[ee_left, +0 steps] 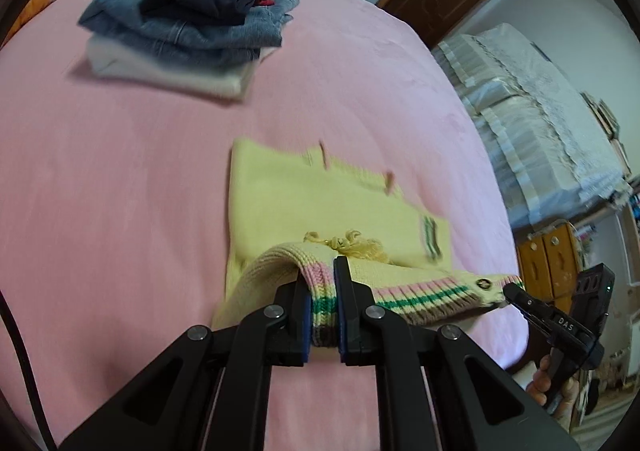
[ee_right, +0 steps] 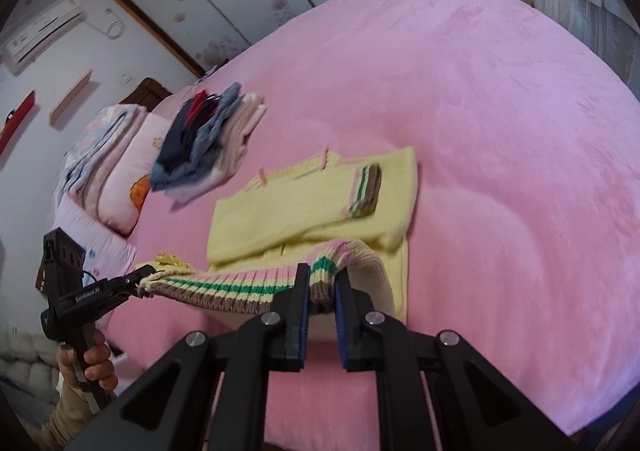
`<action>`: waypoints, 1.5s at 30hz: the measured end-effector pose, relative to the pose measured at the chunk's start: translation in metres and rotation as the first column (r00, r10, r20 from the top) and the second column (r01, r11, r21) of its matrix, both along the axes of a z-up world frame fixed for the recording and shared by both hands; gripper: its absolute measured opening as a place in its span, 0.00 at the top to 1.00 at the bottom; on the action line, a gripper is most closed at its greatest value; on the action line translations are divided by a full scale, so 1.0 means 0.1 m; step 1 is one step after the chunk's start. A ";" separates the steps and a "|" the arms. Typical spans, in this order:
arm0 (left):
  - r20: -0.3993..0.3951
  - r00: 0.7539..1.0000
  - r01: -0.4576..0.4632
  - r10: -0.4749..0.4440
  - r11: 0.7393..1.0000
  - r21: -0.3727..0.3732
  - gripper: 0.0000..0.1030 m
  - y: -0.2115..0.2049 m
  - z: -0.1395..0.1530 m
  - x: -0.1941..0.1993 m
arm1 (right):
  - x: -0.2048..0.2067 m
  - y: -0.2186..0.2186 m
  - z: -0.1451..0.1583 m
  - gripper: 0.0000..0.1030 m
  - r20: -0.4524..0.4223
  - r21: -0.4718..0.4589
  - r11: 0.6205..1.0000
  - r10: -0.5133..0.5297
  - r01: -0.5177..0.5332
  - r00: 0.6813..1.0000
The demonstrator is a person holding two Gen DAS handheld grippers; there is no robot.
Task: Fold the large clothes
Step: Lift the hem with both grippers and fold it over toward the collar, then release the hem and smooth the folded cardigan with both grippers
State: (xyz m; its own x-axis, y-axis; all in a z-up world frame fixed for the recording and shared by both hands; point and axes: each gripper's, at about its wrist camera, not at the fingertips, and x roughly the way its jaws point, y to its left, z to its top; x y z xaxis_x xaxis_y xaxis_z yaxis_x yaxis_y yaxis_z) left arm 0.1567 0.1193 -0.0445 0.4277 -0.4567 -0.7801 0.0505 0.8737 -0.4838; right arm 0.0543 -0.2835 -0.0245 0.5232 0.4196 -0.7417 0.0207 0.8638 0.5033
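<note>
A pale yellow knit sweater [ee_left: 320, 203] with a pink, green and brown striped hem lies partly folded on the pink bed; it also shows in the right wrist view [ee_right: 288, 207]. My left gripper [ee_left: 323, 283] is shut on the striped hem [ee_left: 420, 299] and lifts it off the bed. My right gripper [ee_right: 322, 283] is shut on the same hem [ee_right: 240, 287] at the other end. Each gripper shows in the other's view: the right one [ee_left: 508, 291] and the left one [ee_right: 142, 277]. A sleeve cuff [ee_right: 366, 191] lies folded across the sweater's body.
A stack of folded clothes [ee_left: 192, 23], dark blue, denim and white, sits further up the bed [ee_left: 120, 171]; it also shows in the right wrist view [ee_right: 204, 143]. Pillows [ee_right: 120, 171] lie at the head. A covered sofa [ee_left: 540, 123] and a wooden cabinet [ee_left: 548, 259] stand beyond the bed's edge.
</note>
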 end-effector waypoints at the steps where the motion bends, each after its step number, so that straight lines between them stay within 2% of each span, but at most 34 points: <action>1: -0.002 1.000 -0.004 0.004 1.000 0.001 0.92 0.00 -0.05 0.13 | 0.14 -0.01 -0.04 0.90 -0.010 0.004 1.000 -0.011 0.011 1.000; 3: -0.013 1.000 -0.015 0.015 1.000 0.004 0.91 -0.07 -0.21 0.37 | 0.42 -0.02 -0.12 0.90 -0.021 -0.012 1.000 -0.024 0.024 0.999; 4: -0.024 0.999 -0.022 0.022 1.000 0.006 0.88 -0.09 -0.29 0.50 | 0.58 -0.02 -0.18 0.89 -0.028 -0.027 0.999 -0.034 0.034 0.999; 5: -0.040 0.999 -0.028 0.029 1.000 0.008 0.84 -0.11 -0.39 0.60 | 0.69 -0.02 -0.23 0.87 -0.035 -0.035 0.999 -0.041 0.040 0.999; 6: -0.059 0.998 -0.038 0.038 0.999 0.002 0.74 -0.10 -0.47 0.69 | 0.79 -0.02 -0.27 0.85 -0.044 -0.046 0.998 -0.054 0.052 0.998; 7: -0.077 0.996 -0.055 0.055 0.998 0.004 0.63 -0.08 -0.56 0.79 | 0.88 -0.04 -0.33 0.76 -0.057 -0.060 0.995 -0.077 0.074 0.995; 8: -0.084 0.995 -0.060 0.061 0.998 0.006 0.57 -0.06 -0.62 0.82 | 0.97 -0.06 -0.38 0.70 -0.068 -0.073 0.993 -0.098 0.093 0.993; 9: -0.096 0.993 -0.063 0.063 0.998 0.003 0.47 -0.03 -0.67 0.87 | 1.01 -0.07 -0.41 0.60 -0.069 -0.091 0.990 -0.111 0.104 0.991; 10: -0.097 0.993 -0.065 0.064 0.998 0.000 0.45 0.00 -0.71 0.90 | 1.05 -0.08 -0.45 0.54 -0.066 -0.113 0.986 -0.128 0.120 0.990; 12: -0.089 0.994 -0.060 0.059 0.998 -0.005 0.45 0.05 -0.76 0.95 | 1.07 -0.11 -0.51 0.52 -0.058 -0.119 0.985 -0.137 0.129 0.989; 15: -0.075 0.996 -0.049 0.047 0.999 -0.022 0.45 0.11 -0.81 0.97 | 1.08 -0.12 -0.60 0.52 -0.047 -0.118 0.987 -0.116 0.110 0.992; 19: -0.013 1.000 -0.002 0.002 1.000 -0.019 0.45 0.12 -0.81 0.96 | 1.09 -0.10 -0.68 0.52 -0.022 -0.159 0.985 -0.076 0.071 0.997; 24: 0.107 0.985 0.126 -0.136 0.987 0.100 0.47 -0.06 -0.69 0.91 | 1.06 0.00 -0.72 0.52 0.008 -0.184 0.983 -0.022 0.023 1.000; 28: 0.146 0.959 0.222 -0.242 0.965 0.141 0.47 -0.15 -0.59 0.87 | 1.08 0.06 -0.75 0.52 0.009 -0.194 0.981 0.009 -0.007 1.000; 32: 0.136 0.946 0.268 -0.293 0.947 0.176 0.47 -0.17 -0.58 0.89 | 1.08 0.04 -0.76 0.52 0.007 -0.173 0.985 0.016 -0.015 1.000; 37: 0.094 0.958 0.245 -0.271 0.943 0.223 0.47 -0.19 -0.74 1.07 | 1.10 0.06 -0.80 0.52 0.006 -0.192 0.981 0.031 -0.029 0.999; 41: 0.094 0.955 0.249 -0.282 0.931 0.266 0.49 -0.25 -0.83 1.17 | 1.16 0.11 -0.83 0.53 0.009 -0.222 0.975 0.033 -0.031 0.999; 42: 0.097 0.952 0.253 -0.289 0.927 0.278 0.56 -0.28 -0.86 1.18 | 1.17 0.12 -0.83 0.53 0.009 -0.230 0.973 0.032 -0.029 0.999; 43: 0.098 0.950 0.258 -0.298 0.920 0.294 0.69 -0.31 -0.88 1.19 | 1.18 0.13 -0.84 0.58 0.009 -0.239 0.971 0.031 -0.028 0.999; 44: 0.100 0.947 0.263 -0.306 0.915 0.306 0.77 -0.33 -0.89 1.19 | 1.20 0.15 -0.85 0.62 0.010 -0.251 0.967 0.034 -0.031 0.999; 45: 0.107 0.944 0.263 -0.313 0.907 0.328 0.90 -0.37 -0.90 1.18 | 1.21 0.16 -0.86 0.73 0.009 -0.263 0.964 0.037 -0.034 0.999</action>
